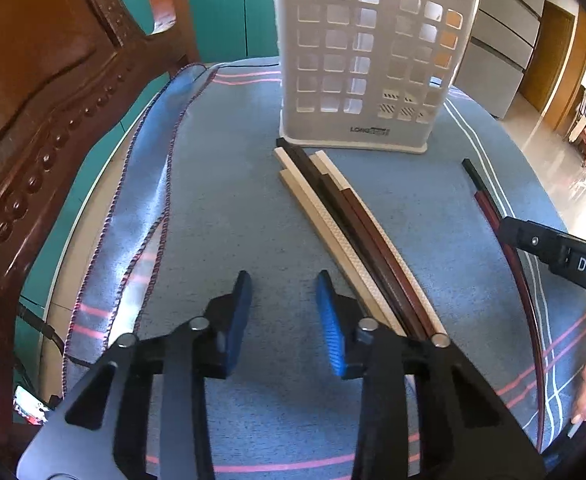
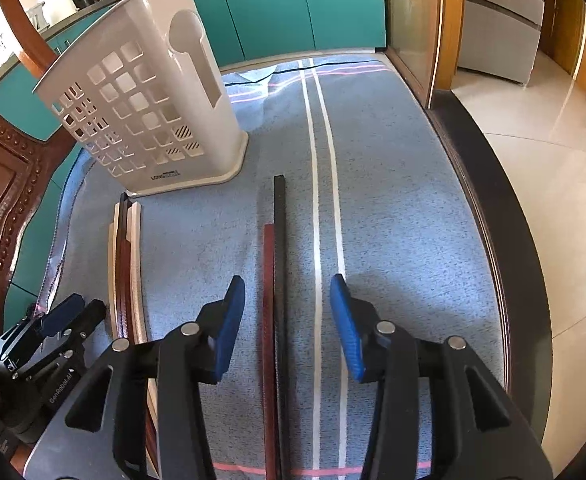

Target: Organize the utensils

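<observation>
Our left gripper (image 1: pixel 283 300) hangs over the blue cloth (image 1: pixel 221 208) with its jaws apart and nothing between the blue pads (image 1: pixel 239 320). The bundle of chopsticks (image 1: pixel 353 236) lies just outside its right finger, running away toward one o'clock until the far tips nearly touch the foot of the white utensil holder (image 1: pixel 369 60).

Our right gripper (image 2: pixel 287 320) also stands with jaws parted, and here a pair of chopsticks (image 2: pixel 275 280) runs straight between the pads toward twelve o'clock. The pads do not press on the sticks, so we judge nothing is held.

In the right wrist view the left gripper shows at eight o'clock, and the holder stands upright at eleven o'clock, beyond the bundle.

Through the square openings of the holder we see no sticks inside, though the top is cut off in one view and the far side is hidden. As far as we can tell, the sorting has barely begun: every chopstick in sight is on the cloth.

Counting: one holder. The bundle holds about six sticks, three pale and three dark or reddish, though they overlap and we may be off by one. The pair under the right gripper is two, one black and one red-brown. A carved wooden chair (image 1: pixel 33 100) stands at nine o'clock in the left view.
</observation>
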Available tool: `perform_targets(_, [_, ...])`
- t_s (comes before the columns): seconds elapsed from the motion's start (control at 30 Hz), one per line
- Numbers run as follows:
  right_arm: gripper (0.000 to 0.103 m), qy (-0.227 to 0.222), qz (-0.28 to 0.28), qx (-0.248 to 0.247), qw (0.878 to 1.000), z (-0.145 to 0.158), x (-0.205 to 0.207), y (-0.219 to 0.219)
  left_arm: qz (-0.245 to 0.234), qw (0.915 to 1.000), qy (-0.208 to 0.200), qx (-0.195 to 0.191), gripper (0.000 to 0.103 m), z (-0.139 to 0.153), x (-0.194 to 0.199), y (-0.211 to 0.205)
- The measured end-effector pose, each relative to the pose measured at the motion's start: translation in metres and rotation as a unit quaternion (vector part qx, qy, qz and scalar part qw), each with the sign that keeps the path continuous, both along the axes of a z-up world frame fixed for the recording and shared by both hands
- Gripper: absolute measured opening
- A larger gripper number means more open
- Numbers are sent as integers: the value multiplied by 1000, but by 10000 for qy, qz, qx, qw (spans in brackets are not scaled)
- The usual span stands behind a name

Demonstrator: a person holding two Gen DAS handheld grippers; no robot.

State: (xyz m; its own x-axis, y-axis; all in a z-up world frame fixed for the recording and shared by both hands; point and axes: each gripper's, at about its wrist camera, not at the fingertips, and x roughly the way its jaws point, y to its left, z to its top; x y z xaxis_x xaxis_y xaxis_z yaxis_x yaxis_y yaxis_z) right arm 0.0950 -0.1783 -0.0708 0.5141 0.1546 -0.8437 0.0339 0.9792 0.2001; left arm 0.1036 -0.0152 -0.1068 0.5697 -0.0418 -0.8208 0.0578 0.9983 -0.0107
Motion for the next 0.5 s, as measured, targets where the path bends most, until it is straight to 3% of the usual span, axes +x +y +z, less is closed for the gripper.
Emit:
perform_targets(0.1, [44,8,9,-16,10000,0,0,1,156,9999,6,-68,22,3,-1,13])
perform_targets(0.23, [49,14,27,-34,10000,-1,0,2,200,9989,14,-416,23,6,-3,22])
perform_targets(0.3, [50,10,36,-50,10000,-1,0,4,116,9975,50,-701,38,8,-5,24])
perform_targets(0.5, [51,29,52,-93,9999,-3,0,5,-175,9974,37,-692,46,5,-7,4])
